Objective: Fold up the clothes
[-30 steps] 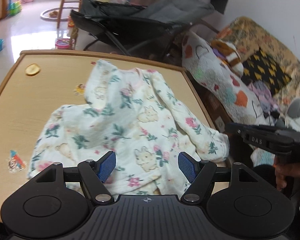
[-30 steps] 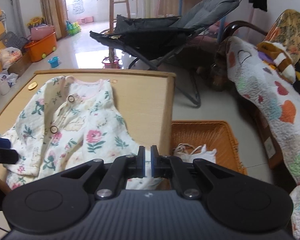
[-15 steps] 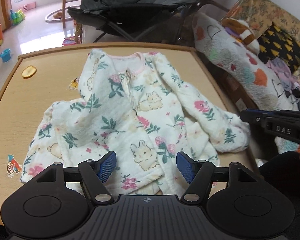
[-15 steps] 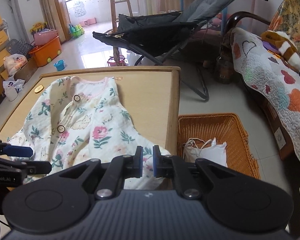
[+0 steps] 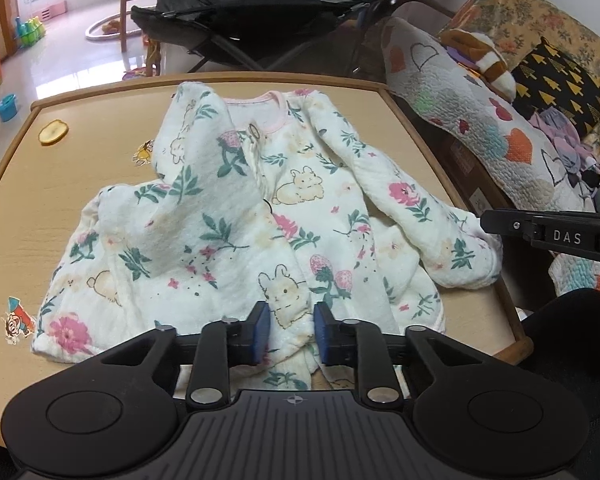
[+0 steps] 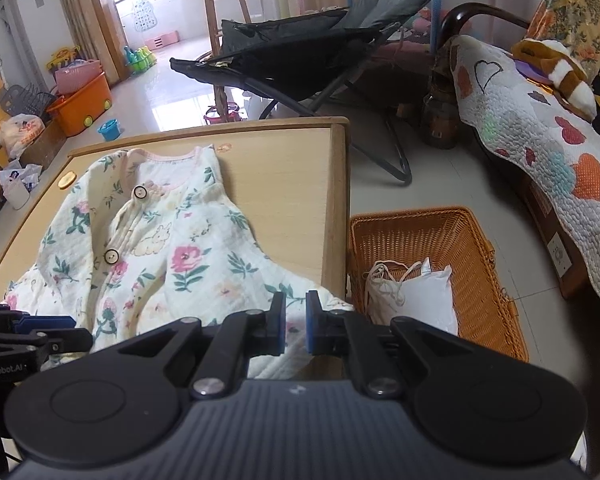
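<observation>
Garment [image 5: 284,216] hem between left tongs [image 5: 288,332]

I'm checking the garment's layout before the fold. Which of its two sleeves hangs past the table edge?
The sleeve on the right gripper's side: its cuff overhangs the table edge. The other sleeve lies folded across the body.

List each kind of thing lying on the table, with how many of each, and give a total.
Garment: 1
Cartoon stickers: 2
Yellow slice: 1
Total: 4, all on the table; a red scrap at the left wrist view's left edge is cut off and not counted.
</observation>
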`<act>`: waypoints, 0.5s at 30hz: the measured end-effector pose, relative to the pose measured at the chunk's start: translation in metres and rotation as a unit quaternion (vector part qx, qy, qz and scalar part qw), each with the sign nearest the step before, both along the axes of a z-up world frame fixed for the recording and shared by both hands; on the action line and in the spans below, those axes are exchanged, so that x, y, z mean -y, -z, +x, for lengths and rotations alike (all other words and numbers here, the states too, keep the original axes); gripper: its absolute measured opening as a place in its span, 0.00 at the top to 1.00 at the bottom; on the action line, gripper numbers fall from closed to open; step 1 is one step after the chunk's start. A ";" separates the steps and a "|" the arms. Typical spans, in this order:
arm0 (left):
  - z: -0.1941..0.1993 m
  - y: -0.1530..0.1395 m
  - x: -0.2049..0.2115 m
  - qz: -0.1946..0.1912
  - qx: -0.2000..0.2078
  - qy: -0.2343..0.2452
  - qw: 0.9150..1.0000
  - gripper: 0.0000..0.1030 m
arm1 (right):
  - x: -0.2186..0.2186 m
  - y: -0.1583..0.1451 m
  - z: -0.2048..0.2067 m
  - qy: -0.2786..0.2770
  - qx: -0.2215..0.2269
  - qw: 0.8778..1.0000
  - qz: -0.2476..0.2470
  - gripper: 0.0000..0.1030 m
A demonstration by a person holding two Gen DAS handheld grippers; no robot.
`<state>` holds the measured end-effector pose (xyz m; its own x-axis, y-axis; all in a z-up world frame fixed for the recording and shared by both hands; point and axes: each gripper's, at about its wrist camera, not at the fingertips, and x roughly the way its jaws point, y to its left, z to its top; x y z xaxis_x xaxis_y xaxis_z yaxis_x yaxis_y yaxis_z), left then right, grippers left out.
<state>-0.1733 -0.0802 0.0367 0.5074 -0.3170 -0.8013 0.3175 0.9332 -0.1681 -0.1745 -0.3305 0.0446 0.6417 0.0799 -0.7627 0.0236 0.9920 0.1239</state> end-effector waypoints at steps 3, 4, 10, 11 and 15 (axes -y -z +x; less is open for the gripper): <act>0.000 0.001 -0.002 -0.007 -0.001 -0.003 1.000 0.84 | -0.001 0.001 0.001 -0.003 -0.003 1.000 -0.005 0.91; 0.001 0.001 -0.003 -0.010 -0.001 -0.005 1.000 0.85 | -0.002 0.001 0.001 -0.004 -0.004 1.000 -0.006 0.91; 0.002 -0.002 -0.012 -0.028 -0.001 -0.016 0.999 0.89 | -0.002 0.002 0.001 -0.003 -0.007 1.000 -0.010 0.91; 0.002 -0.004 -0.014 -0.031 0.001 -0.018 0.999 0.89 | -0.002 0.002 0.001 -0.002 -0.008 1.000 -0.010 0.91; 0.004 -0.014 -0.027 -0.042 0.011 -0.033 0.998 0.89 | -0.003 0.001 0.001 -0.004 -0.010 1.000 -0.012 0.91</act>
<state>-0.1697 -0.0536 0.0510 0.5473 -0.3477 -0.7613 0.2596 0.9353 -0.2405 -0.1738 -0.3279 0.0432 0.6262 0.0664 -0.7768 0.0187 0.9948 0.1001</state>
